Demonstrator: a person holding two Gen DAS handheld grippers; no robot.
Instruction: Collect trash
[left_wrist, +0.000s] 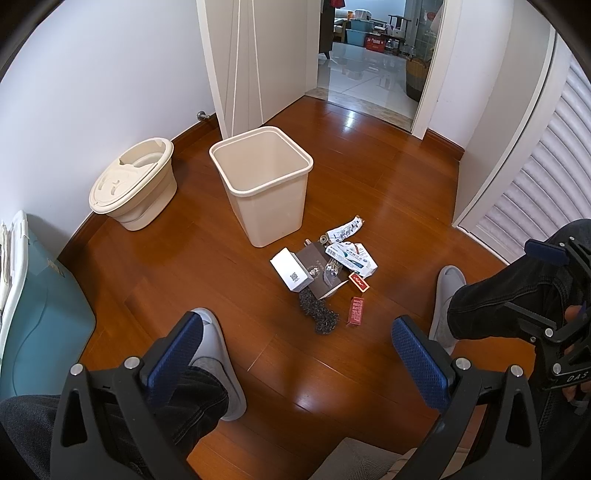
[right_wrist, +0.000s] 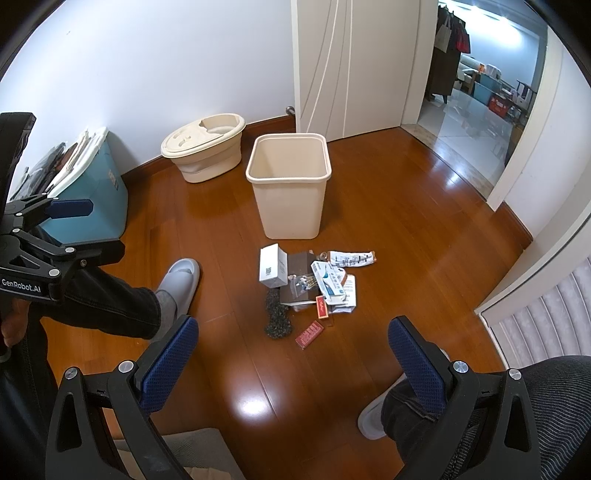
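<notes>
A cream square trash bin stands open on the wood floor. Just in front of it lies a pile of trash: a white box, a brown packet, blue-and-white wrappers, a small red box and a dark mesh wad. My left gripper is open and empty, held above the floor short of the pile. My right gripper is open and empty, likewise short of the pile.
A round cream bucket with lid sits by the wall left of the bin. A teal storage box stands at the left. The person's slippered feet flank the pile. A doorway opens behind.
</notes>
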